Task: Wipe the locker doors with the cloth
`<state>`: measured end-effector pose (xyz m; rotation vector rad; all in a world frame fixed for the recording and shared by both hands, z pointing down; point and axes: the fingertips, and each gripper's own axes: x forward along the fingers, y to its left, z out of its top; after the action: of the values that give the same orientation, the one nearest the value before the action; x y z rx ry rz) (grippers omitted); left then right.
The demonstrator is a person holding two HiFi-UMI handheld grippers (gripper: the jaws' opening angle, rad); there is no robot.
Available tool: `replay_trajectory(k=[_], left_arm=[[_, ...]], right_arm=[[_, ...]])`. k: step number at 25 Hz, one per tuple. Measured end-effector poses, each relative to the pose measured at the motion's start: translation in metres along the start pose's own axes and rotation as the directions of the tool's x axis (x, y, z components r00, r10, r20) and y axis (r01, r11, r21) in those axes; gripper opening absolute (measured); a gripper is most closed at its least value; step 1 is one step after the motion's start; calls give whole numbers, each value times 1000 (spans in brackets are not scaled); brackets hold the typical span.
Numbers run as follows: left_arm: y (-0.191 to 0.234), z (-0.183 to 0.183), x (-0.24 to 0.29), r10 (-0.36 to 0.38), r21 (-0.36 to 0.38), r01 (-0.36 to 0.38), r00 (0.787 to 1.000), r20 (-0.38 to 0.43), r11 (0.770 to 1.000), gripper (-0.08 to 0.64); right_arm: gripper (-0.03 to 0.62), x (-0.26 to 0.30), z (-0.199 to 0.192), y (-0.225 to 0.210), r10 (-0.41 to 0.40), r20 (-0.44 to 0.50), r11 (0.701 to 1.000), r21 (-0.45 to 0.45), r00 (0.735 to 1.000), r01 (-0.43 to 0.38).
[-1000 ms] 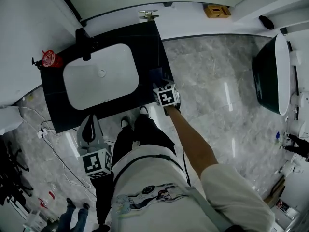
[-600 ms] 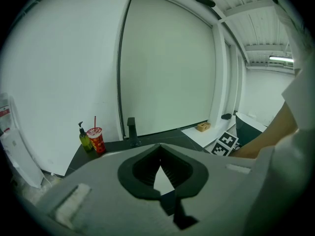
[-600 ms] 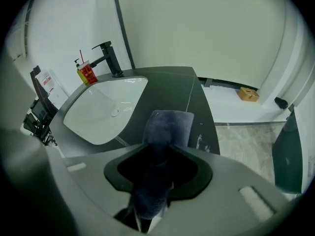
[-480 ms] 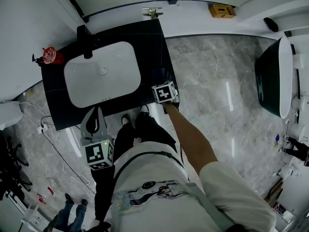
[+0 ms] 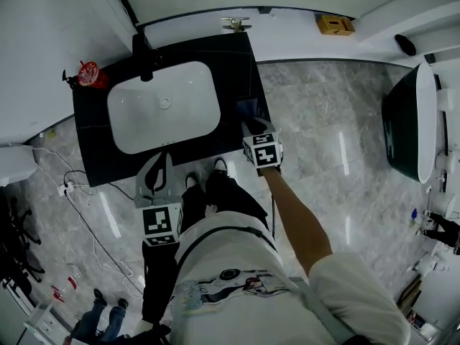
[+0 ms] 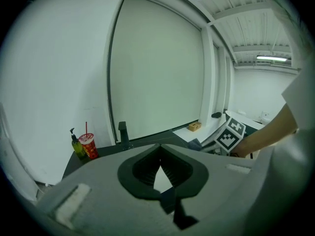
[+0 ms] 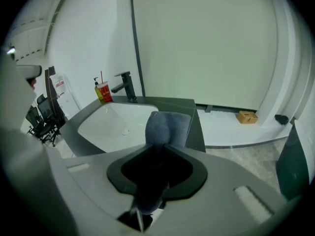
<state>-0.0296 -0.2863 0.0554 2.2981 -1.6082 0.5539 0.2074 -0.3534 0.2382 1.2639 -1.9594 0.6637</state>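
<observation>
A blue-grey cloth (image 5: 247, 111) lies at the right front edge of the black vanity counter (image 5: 93, 142). My right gripper (image 5: 251, 126) reaches onto it from the front. In the right gripper view the cloth (image 7: 167, 127) bunches into a hump between the jaws of my right gripper (image 7: 160, 144), which are closing and pinch it. My left gripper (image 5: 159, 162) hangs before the counter's front edge; in its own view my left gripper (image 6: 160, 146) has its tips together with nothing between them. No locker doors show in any view.
A white basin (image 5: 164, 106) with a black faucet (image 5: 144, 56) is set in the counter. A red cup (image 5: 90, 74) stands at its far left corner, beside a soap bottle (image 6: 76, 145). A dark bathtub (image 5: 402, 121) stands at the right, a cardboard box (image 5: 336, 24) by the far wall, cables (image 5: 79, 192) on the floor.
My right gripper has stayed at the cloth on the counter's right edge while the head view shifted. My left gripper has come a little closer to the counter's front.
</observation>
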Motion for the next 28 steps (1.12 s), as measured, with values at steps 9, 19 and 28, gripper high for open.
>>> replay_trajectory(k=[9, 19, 28], left_arm=[[-8, -12, -43, -99, 94, 98, 995, 7, 991, 2], [-13, -41, -89, -76, 51, 74, 997, 25, 996, 2], [-74, -59, -120, 27, 45, -28, 999, 40, 999, 2]], right_arm=[[72, -94, 29, 52, -2, 187, 985, -172, 982, 35], [72, -145, 13, 107, 55, 262, 985, -171, 964, -10], [74, -201, -23, 101, 181, 349, 965, -244, 919, -98]])
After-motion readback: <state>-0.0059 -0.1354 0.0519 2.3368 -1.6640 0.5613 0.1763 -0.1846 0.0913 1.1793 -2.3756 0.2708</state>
